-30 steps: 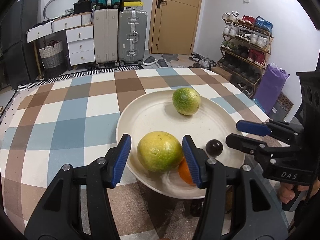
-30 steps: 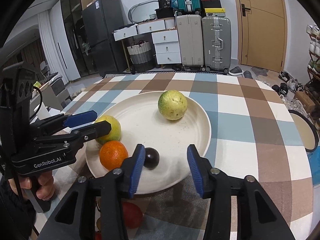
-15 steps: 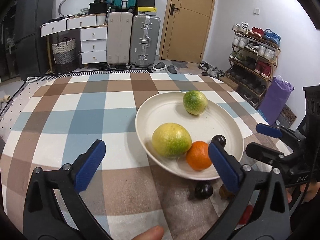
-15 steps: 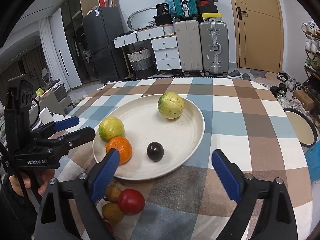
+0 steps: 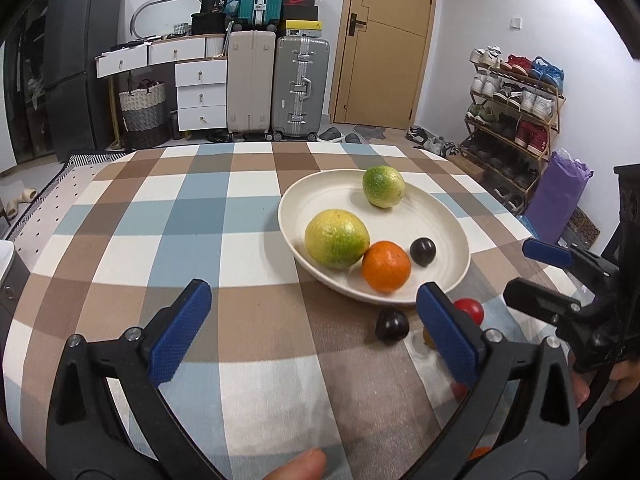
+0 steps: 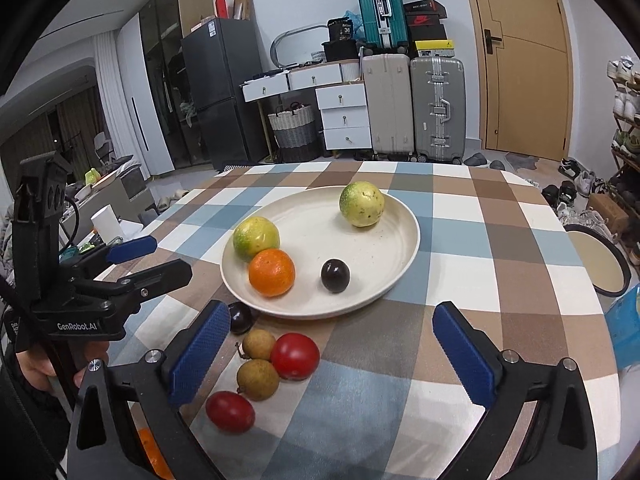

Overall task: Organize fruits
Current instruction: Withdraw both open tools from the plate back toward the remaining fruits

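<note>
Both grippers have backed away from the plate point(image 6: 400, 276) since a second ago, their jaws having just been opening. Now the left gripper point(image 5: 316, 332) and right gripper point(image 6: 332, 354) stand spread wide, holding nothing. On the plate lie two green fruits, an orange point(image 6: 272, 272) and a dark plum point(image 6: 335, 275). Just beside its near rim, another plum, two longans and two red fruits wait. "GenRobot.AI" reads on the left gripper.

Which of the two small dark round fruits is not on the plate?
The dark fruit lying on the tablecloth just off the plate's near rim, beside the brown and red fruits. The other dark fruit sits on the plate, by the orange.
</note>
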A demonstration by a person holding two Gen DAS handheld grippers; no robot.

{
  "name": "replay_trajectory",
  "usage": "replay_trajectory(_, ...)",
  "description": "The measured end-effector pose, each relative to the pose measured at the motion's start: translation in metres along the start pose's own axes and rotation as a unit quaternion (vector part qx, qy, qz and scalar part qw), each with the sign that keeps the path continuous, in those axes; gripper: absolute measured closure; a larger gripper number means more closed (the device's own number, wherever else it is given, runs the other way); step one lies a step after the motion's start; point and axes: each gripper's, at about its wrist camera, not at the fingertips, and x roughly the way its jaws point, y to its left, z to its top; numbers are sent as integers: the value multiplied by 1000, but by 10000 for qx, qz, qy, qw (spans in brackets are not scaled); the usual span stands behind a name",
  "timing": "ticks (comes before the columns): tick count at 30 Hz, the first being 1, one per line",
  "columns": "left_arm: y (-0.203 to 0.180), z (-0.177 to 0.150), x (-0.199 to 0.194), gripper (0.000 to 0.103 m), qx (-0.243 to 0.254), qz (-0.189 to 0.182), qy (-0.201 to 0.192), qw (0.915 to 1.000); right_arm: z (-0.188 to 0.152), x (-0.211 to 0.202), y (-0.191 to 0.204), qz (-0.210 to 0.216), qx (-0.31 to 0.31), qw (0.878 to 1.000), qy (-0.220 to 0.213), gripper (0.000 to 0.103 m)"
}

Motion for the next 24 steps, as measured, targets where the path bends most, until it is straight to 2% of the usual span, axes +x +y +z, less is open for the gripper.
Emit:
replay_trajectory(12,-5,-26,-42,1,17,130,-122,9998,-17,-33,14,71,-254,9993,-265,0)
replay_trajectory(24,-14,-46,-71,1,145,121,-93,9998,-29,-44,19,7,-221,9997,-118,0)
